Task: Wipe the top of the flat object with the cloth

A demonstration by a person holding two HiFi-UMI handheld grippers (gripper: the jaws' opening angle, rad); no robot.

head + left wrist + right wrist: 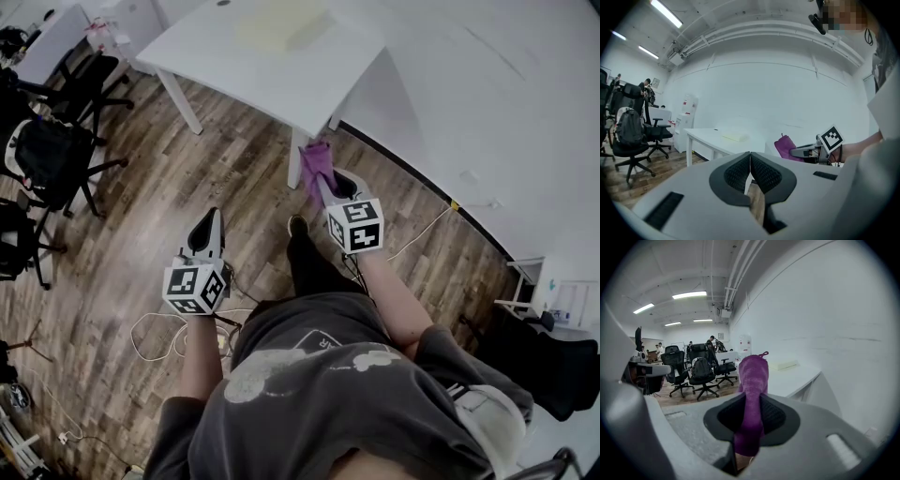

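A pale yellow flat object point(281, 28) lies on the white table point(234, 70) ahead of me; it also shows small in the left gripper view as the flat object point(735, 137) and in the right gripper view as the flat object point(783, 364). My right gripper point(321, 174) is shut on a purple cloth point(315, 165), held in the air short of the table's near corner. The cloth point(752, 399) stands up between the jaws. My left gripper point(208, 230) hangs lower over the wooden floor, shut with nothing in it; its pads point(740, 174) meet.
Black office chairs point(56, 141) stand at the left, one with a backpack. Cables point(155, 337) lie on the floor by my feet. A white wall point(487, 103) runs along the right. People stand far back in the room point(710, 345).
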